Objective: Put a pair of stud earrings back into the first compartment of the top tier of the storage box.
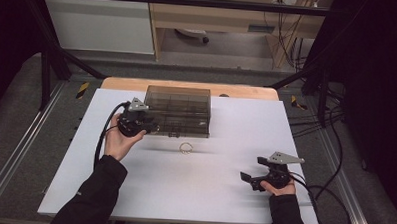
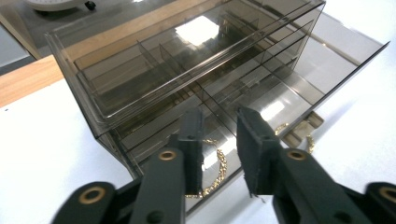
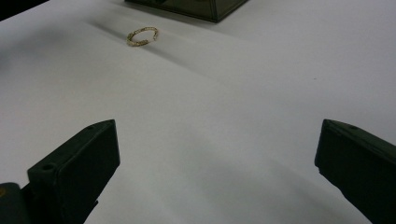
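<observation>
The left gripper sits at the front left corner of the smoked plastic organizer box, at the far middle of the desk. Its jaws stand slightly apart and released, with nothing between the pads; in the left gripper view the box lies just beyond the tips. A gold chain lies inside the lowest level of the box. The right gripper rests near the front right of the desk, jaws spread wide and empty. A gold ring lies on the bare desk just in front of the box, well apart from both grippers.

Risks, as judged from here:
- The box is light and smooth; a push from the left gripper may slide it rather than move a drawer.
- The ring is thin and flat on the surface; closing jaws may flick it away.

View differences: the left gripper view reveals the internal dividers and the chain. The right gripper view shows the ring as textured.
</observation>
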The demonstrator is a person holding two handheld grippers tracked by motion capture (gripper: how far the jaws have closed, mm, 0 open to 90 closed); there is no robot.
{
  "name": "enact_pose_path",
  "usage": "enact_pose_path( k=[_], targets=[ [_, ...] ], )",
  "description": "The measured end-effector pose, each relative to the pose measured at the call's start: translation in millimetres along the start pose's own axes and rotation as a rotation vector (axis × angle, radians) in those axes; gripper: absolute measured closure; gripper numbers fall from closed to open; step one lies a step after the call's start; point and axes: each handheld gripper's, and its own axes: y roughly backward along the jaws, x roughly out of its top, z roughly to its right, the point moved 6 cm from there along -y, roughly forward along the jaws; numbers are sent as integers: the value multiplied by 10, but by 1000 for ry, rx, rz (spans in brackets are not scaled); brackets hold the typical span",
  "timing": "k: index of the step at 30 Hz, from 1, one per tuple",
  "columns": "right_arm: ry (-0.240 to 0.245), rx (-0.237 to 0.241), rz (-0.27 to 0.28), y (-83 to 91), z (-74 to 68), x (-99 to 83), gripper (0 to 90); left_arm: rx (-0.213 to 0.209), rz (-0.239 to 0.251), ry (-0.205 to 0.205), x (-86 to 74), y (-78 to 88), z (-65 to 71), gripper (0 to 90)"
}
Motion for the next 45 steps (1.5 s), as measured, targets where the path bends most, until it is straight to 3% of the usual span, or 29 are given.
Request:
enact_pose_path(
  k=[8, 22, 32, 39, 40, 45],
  targets=[
    [2, 0, 0, -1, 0, -1, 5, -33, 29, 9, -22, 142, 85, 514],
    [2, 0, 0, -3, -2, -2, 5, -59, 18, -42, -252, 222, 279, 342],
    [1, -1, -1, -4, -2, -3, 5, -79, -3, -60, -415, 131, 437, 228],
    [1, 0, -1, -4, -2, -3, 6, -108, -4, -105, -484, 15, 549, 167],
    [2, 0, -2, -5, -2, -4, 5, -109, -29, -84, -515, 18, 581, 163],
    [2, 0, -2, -6, -2, -4, 5, -125, -44, -95, -547, -61, 668, 138]
  ],
)
